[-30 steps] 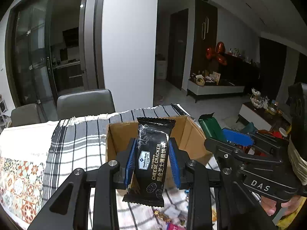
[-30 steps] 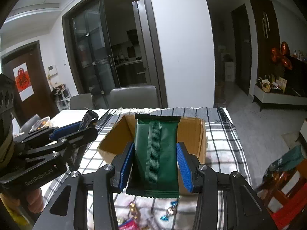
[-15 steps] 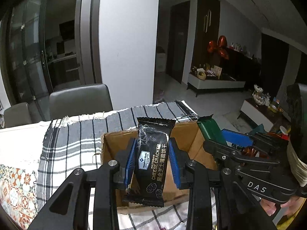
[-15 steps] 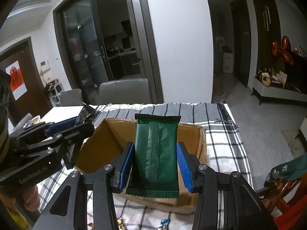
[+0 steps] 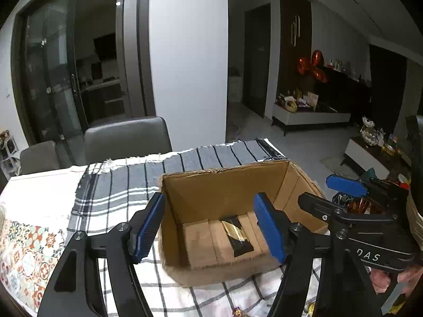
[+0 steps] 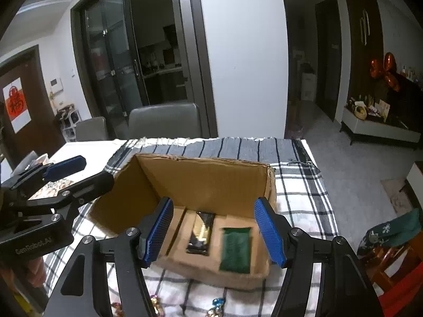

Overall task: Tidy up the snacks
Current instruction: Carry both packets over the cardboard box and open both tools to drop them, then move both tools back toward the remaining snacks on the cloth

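Note:
An open cardboard box [image 5: 224,170] [image 6: 201,159] stands on the checked cloth. A black cracker packet [image 5: 236,237] [image 6: 201,233] lies on its floor. To its right lies a green packet [image 6: 235,249], blurred in the right wrist view. My left gripper [image 5: 210,227] hangs over the box's near left part, jaws opening, nothing pressed between the blue pads. My right gripper [image 6: 214,231] hangs over the near right part, jaws also opening and empty. Each gripper shows in the other's view: the right gripper [image 5: 333,195] and the left gripper [image 6: 79,175].
Several wrapped candies [image 6: 216,303] lie on the checked cloth [image 6: 298,185] in front of the box. A patterned cloth [image 5: 26,251] covers the table's left side. Grey chairs [image 5: 127,137] stand behind the table. The table's right edge drops to the floor.
Both grippers have opened and let go of their packets. The black and green packets now lie inside the box. Both grippers have moved closer over the box.

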### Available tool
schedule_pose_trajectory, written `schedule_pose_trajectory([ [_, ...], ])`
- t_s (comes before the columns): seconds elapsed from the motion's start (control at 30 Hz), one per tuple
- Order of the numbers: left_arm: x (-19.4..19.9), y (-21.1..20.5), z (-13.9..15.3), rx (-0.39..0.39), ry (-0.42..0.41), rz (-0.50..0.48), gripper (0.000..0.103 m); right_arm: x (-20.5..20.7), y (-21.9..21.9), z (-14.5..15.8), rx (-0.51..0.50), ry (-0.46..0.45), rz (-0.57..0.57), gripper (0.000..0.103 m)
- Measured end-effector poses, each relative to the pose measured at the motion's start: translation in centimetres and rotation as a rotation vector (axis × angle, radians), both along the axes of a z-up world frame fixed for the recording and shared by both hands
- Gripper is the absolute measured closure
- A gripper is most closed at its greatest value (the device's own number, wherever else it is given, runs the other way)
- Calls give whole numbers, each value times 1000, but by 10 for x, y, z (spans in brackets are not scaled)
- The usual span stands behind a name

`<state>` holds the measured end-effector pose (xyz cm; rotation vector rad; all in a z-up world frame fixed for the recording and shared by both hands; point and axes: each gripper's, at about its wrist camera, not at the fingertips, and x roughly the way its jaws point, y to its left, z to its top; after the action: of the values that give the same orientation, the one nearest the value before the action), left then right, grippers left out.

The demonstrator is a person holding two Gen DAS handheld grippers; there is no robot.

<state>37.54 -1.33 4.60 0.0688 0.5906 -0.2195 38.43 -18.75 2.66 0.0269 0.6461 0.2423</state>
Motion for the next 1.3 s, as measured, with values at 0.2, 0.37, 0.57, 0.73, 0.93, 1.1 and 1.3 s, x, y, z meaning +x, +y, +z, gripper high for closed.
schedule_pose_trajectory([
  [0.2,-36,11,9,-4,-45,35,31,-39,9,10,-5,-51,32,38],
  [0.37,-75,14,16,19,-82,53,31,-72,16,14,22,-72,70,38],
  [0.57,-116,18,18,22,-118,65,31,-104,20,13,35,-87,102,38],
  [0.73,-142,20,11,22,-119,77,31,-131,21,8,15,-112,119,38],
  [0.93,-168,26,-8,17,-84,92,31,-161,26,-3,-23,-132,140,38],
  [1.1,-185,29,-28,6,-42,96,31,-181,31,-16,-43,-136,169,38],
  [1.3,-199,28,-53,17,1,104,31,-192,37,-38,-49,-86,210,38],
])
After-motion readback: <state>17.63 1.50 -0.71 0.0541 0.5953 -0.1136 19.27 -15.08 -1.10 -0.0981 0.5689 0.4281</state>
